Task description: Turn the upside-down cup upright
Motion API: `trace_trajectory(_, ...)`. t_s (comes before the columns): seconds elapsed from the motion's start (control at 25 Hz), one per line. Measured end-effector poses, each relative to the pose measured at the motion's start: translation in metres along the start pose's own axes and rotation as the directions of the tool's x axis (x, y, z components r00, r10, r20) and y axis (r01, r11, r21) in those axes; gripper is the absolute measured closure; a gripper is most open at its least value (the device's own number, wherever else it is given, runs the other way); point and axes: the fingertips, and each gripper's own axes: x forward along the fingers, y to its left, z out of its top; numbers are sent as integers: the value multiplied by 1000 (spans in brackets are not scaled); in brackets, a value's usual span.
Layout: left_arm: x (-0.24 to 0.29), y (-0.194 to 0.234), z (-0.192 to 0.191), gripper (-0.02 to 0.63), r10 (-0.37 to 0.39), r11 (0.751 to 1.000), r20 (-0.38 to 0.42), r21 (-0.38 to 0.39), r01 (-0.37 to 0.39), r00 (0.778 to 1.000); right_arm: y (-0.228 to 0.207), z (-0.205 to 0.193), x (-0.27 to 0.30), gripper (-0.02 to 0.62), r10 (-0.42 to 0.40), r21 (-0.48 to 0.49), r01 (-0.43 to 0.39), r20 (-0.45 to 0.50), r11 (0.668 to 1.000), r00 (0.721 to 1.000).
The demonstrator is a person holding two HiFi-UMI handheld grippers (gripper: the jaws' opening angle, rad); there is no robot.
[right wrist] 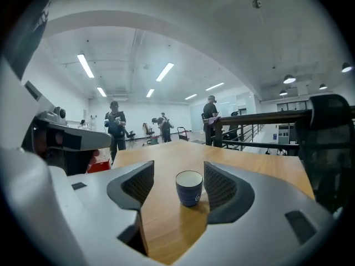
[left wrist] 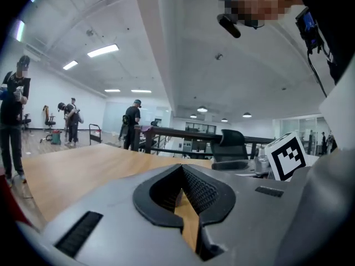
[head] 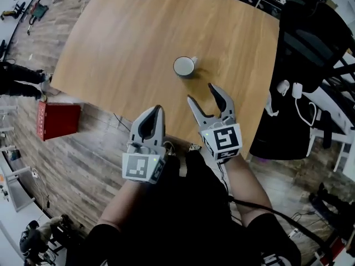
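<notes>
A dark blue cup (head: pixel 184 66) with a white round top face and a small handle stands on the wooden table (head: pixel 127 37), right of centre. In the right gripper view the cup (right wrist: pixel 189 188) sits just beyond and between the jaws, untouched. My right gripper (head: pixel 200 92) is open, held level over the near table edge and pointing at the cup. My left gripper (head: pixel 158 110) is shut with nothing in it, beside the right one at the table's near edge. In the left gripper view its closed jaws (left wrist: pixel 182 170) point across bare tabletop; the cup is not seen there.
A red box (head: pixel 58 119) lies on the wooden floor left of the table. A black office chair (head: pixel 310 43) stands off the table's right side, with white cables (head: pixel 294 90) beside it. People stand far off in the room (right wrist: pixel 116 127).
</notes>
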Motion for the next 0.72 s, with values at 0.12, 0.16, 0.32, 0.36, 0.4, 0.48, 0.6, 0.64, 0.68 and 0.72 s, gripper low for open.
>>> trace_trajectory(0.12,31,35,-33,598,29,999,0,13,-29,1000,-14,-26,60,333,37,-43,-40,-57,998,998)
trace_trajectory(0.16,41,45,-42,598,40,999,-26,12,-40,999,-18,-36,80,321,53,-65,-58,-87,996,995)
trace_trajectory(0.32,65,73,-84,598,49,997,-108,-45,-54,993,-18,-69,135,262,132,-76,-149,-194,986,972)
trace_trajectory(0.36,67,79,-95,598,44,997,-113,-54,-50,993,-16,-73,143,251,151,-68,-168,-202,983,968)
trace_trajectory(0.4,69,85,-105,598,40,997,-120,-64,-48,992,-15,-75,150,242,169,-59,-184,-202,981,965)
trace_trajectory(0.48,74,95,-123,598,35,995,-147,-92,-49,989,-14,-71,160,238,195,-46,-206,-178,978,965)
trace_trajectory(0.6,84,101,-140,598,13,990,-172,-135,-37,985,-16,-61,171,238,200,-69,-211,-139,975,970)
trace_trajectory(0.64,88,102,-145,598,4,989,-173,-145,-29,985,-16,-60,174,238,200,-82,-212,-137,974,970)
trace_trajectory(0.68,92,103,-148,598,-7,989,-172,-148,-19,985,-16,-60,177,238,202,-93,-216,-140,972,969)
trace_trajectory(0.72,95,104,-152,598,-18,989,-171,-150,-8,985,-15,-62,180,238,204,-104,-220,-148,970,968)
